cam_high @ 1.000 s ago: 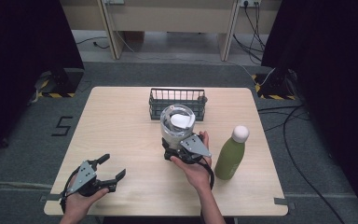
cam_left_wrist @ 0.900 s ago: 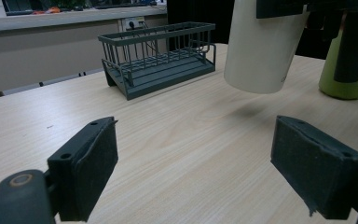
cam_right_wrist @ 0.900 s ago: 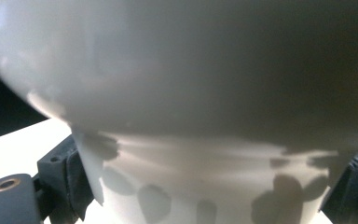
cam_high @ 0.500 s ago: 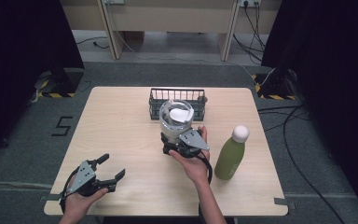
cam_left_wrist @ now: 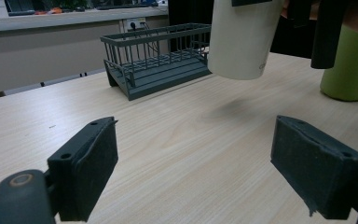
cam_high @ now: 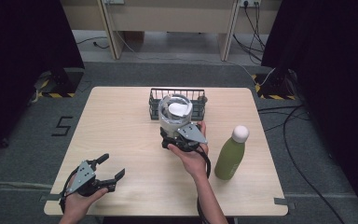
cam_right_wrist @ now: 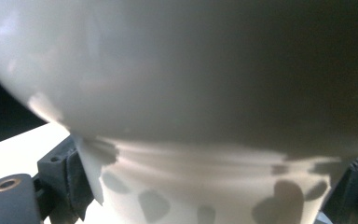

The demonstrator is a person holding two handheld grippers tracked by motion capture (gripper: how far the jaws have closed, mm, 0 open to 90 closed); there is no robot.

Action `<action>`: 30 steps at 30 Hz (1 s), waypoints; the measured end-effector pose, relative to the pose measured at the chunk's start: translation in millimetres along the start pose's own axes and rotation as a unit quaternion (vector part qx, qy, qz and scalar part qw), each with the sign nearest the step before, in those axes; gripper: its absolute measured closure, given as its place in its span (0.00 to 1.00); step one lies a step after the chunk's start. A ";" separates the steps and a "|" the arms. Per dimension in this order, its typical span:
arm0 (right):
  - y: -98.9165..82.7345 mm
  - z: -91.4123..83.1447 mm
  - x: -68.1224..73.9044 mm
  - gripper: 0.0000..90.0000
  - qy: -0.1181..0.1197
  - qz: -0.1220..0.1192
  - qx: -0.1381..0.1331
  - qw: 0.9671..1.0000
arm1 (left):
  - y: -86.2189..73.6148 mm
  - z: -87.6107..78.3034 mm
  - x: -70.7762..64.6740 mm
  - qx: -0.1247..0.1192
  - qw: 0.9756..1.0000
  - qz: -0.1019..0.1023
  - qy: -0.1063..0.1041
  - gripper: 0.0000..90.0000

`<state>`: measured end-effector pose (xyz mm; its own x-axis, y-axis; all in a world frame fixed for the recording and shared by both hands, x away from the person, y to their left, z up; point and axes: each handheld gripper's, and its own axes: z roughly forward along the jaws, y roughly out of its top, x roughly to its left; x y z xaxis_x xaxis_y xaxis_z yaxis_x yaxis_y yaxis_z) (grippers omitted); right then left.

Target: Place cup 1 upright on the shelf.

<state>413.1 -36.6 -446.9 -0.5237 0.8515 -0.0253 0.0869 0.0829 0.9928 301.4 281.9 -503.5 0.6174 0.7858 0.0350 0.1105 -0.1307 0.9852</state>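
Right gripper (cam_high: 176,138) was clamped on the lower body of the white cup (cam_high: 174,111), jaws pressing in from both flanks; in the right gripper view the cup wall (cam_right_wrist: 182,93) sat between the two black jaws. The cup was clear of the table (cam_high: 121,121): in the left gripper view its base (cam_left_wrist: 242,42) hung above the wood with a soft shadow beneath. It was upright, mouth up, just short of the wire basket (cam_high: 193,95), which lay at 12 o'clock from the hand. Green bottle (cam_high: 230,154) stood at about 4 o'clock from the cup, near the right forearm.

Left gripper (cam_high: 103,171) rested at the table's 7 o'clock corner, jaws spread wide, holding nothing.

Judgement: step in hand was carrying the cup toward the basket. To do it well:
- the cup should be kept level, as something pale shows inside and I could not tell what;
- lift high enough to clear the basket's near rail before moving to 12 o'clock;
- the elbow should stay away from the bottle;
- release only once the base is seated on the basket floor.
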 end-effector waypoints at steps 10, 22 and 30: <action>7.4 9.7 -6.2 0.12 -0.009 0.002 -0.002 1.000 | -0.2 -0.4 0.7 -0.001 1.000 -0.002 0.001 0.16; 17.2 24.7 -12.2 0.12 -0.015 0.005 -0.004 1.000 | -0.2 -0.9 1.8 -0.002 1.000 -0.004 0.003 0.16; 22.5 33.9 -14.5 0.12 -0.019 0.004 -0.002 1.000 | -0.3 -1.8 2.7 -0.003 1.000 -0.005 0.004 0.16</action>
<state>451.4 -29.5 -428.2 -0.4900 0.8714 -0.0211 0.0880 0.0735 0.9934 301.6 285.1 -503.4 0.6102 0.7918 0.0265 0.1114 -0.1189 0.9866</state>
